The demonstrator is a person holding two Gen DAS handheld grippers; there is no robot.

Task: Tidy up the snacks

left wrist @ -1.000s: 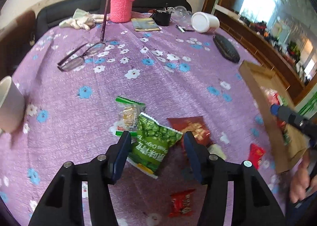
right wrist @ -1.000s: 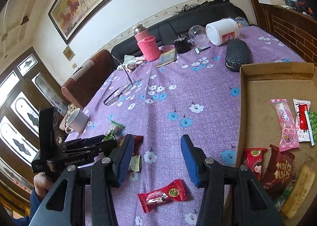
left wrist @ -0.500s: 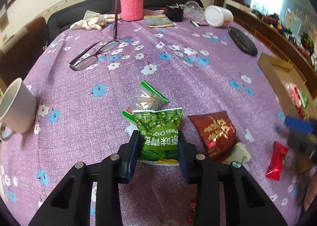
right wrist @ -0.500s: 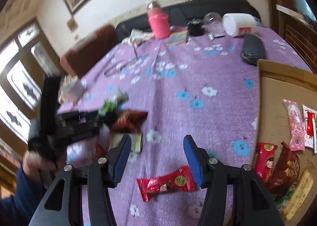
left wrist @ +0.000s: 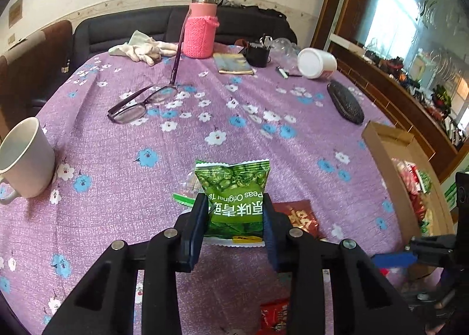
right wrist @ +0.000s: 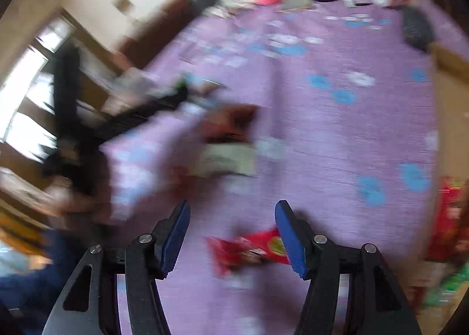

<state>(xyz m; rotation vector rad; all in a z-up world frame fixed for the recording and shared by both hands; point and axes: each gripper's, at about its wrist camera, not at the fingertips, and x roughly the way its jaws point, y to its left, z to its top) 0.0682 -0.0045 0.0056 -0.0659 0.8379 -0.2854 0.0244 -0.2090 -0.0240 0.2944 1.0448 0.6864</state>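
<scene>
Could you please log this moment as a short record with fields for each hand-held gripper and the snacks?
left hand-held gripper: shut on green pea packet
right hand-held gripper: open, over red candy wrapper, not gripping
loose snacks: dark red packet on purple tablecloth
destination: cardboard box, already holding snacks

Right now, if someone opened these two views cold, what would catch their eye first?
The green pea packet clamped upright between the left gripper's pads, front and centre above the purple flowered tablecloth. Next, the pink knit-sleeved flask at the table's far edge and the white mug at the left edge. In the blurred right wrist view, a red snack packet lies between the right gripper's open jaws.
</scene>
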